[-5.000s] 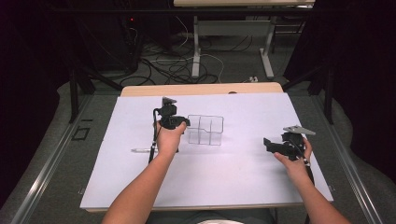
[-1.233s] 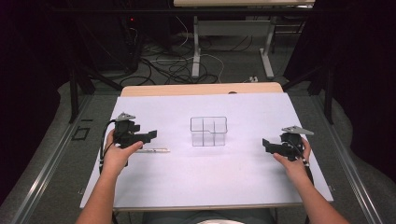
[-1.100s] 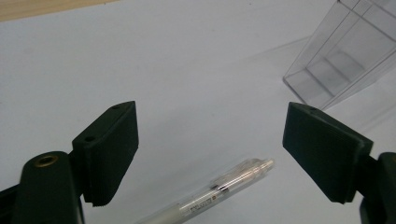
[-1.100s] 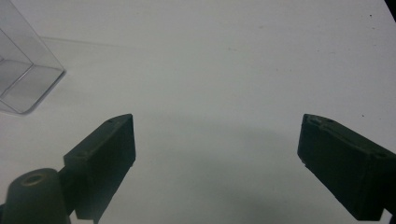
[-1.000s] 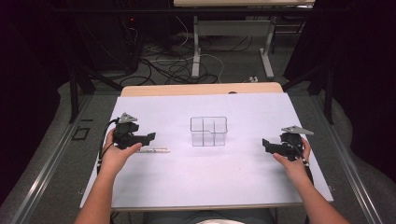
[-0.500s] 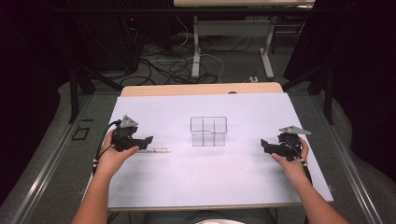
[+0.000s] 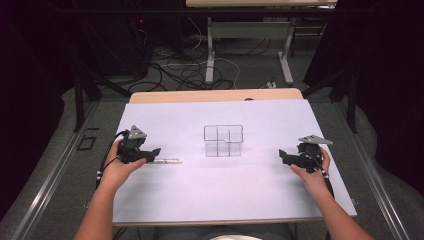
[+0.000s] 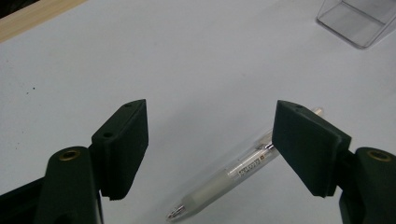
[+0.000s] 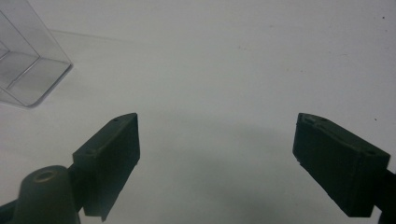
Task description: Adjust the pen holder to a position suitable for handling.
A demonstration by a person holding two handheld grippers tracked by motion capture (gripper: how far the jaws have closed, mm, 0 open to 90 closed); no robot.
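Note:
A clear plastic pen [image 7: 167, 161] lies flat on the white table cover [image 7: 220, 200], left of centre. My left gripper [image 7: 154, 152] hovers at its near end. In the left gripper view the pen [image 8: 233, 172] lies slanted between the jaws, its far end passing behind the right-hand one. The left gripper [image 8: 210, 121] is open; its jaws have just been closing, and the pads do not press the pen. A clear divided box [image 7: 223, 140] stands mid-table. My right gripper [image 7: 283, 155] rests at the right, and in its own view the right gripper [image 9: 215, 126] is open with nothing between its fingers.
A corner of the clear box [image 8: 359, 21] shows at the top right of the left gripper view, and the box [image 9: 28, 70] at the top left of the right gripper view. A wooden tabletop strip [image 7: 215, 95] runs along the far edge. Cables and desk legs lie on the floor beyond.
Five seconds ago my left gripper was at the clear box; it has since come to the left, to the pen. Over the last second it shifted only slightly. The right hand has stayed put.

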